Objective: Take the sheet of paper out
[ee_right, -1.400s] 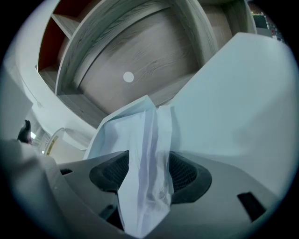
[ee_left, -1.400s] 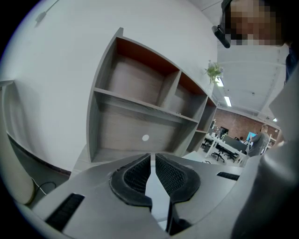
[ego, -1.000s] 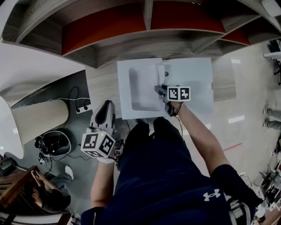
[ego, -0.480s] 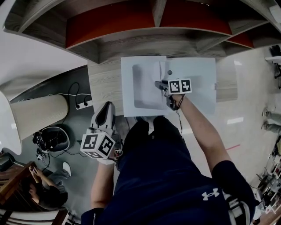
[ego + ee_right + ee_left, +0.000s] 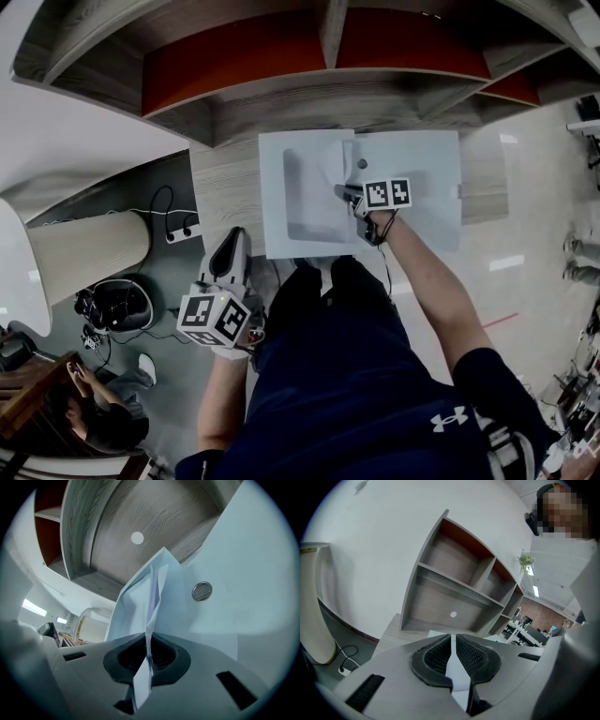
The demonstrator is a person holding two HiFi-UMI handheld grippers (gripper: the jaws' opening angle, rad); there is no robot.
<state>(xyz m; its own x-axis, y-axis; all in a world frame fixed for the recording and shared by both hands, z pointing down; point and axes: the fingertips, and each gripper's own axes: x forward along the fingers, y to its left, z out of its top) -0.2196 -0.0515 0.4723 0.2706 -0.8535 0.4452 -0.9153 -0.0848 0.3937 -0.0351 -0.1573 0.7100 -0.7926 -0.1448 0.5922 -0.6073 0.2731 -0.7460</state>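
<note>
Wood-grain desk (image 5: 223, 187) below shelves. Right gripper (image 5: 343, 191), jaws just closed, pinches sheet of paper (image 5: 133, 599) raised off white folder (image 5: 412, 169), likely to draw it out. Left gripper (image 5: 232, 246) clenched, empty, held aside.

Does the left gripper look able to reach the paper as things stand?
Probably yes: the left gripper hangs beside the desk, nothing between it and the paper, which the right gripper pinches.

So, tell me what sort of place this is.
Most likely an open-plan office or lab. In the left gripper view, desks fill the far room under strip lights, and a wooden shelf unit stands against a white wall.
</note>
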